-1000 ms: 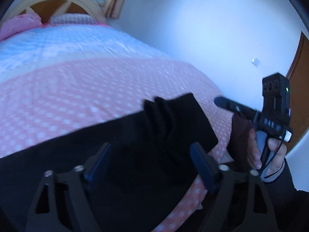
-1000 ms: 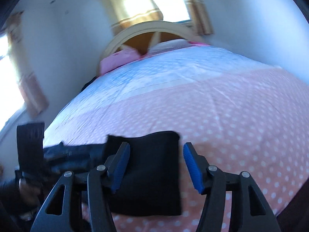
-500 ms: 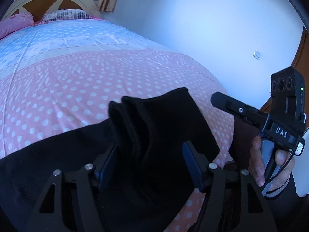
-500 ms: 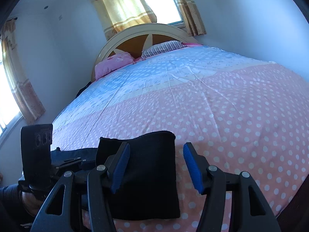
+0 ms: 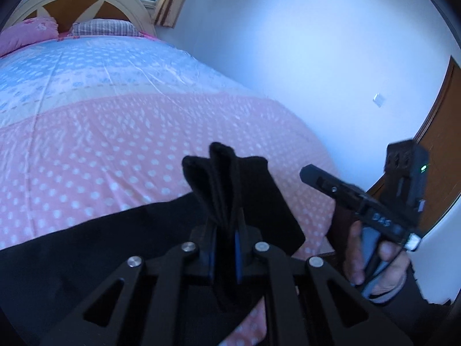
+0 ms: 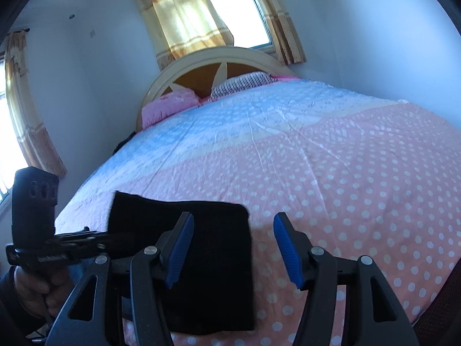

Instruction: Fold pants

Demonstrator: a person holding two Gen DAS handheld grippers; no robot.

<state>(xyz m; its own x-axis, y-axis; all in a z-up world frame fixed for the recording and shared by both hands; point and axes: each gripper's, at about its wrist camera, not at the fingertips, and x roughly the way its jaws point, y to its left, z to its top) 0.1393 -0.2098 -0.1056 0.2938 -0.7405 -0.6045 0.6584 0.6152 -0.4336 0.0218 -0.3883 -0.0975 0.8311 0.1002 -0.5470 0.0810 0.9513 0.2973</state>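
Clamped on a bunched ridge of black fabric, the left gripper (image 5: pixel 223 239) has its blue-padded jaws drawn nearly together, several layers of the black pants (image 5: pixel 247 201) standing up in pleats between them. In the right wrist view, the right gripper (image 6: pixel 232 248) is spread wide and holds nothing; its left finger hangs over the folded end of the pants (image 6: pixel 201 259), its right finger over bare bedspread. That dark rectangle lies flat near the foot edge of the bed, on the pink polka-dot quilt (image 6: pixel 345 201). The left device shows at the left edge of the right view, gripped by a hand (image 6: pixel 37 288), with the rest of the garment trailing off behind it. Farther up, the quilt turns to a cream band and then blue, ending at a pink pillow (image 6: pixel 170 106), a striped pillow (image 6: pixel 242 83), and a rounded headboard (image 6: pixel 219 66) under a curtained window (image 6: pixel 239 17). Risk from here looks to lie in that pinch: the bite seems to take only part of the stacked layers, so a lift or sweep could let the lower plies slide out and spoil the fold. With the other tool holding nothing, pulling the cloth could also drag the folded end toward the mattress edge.
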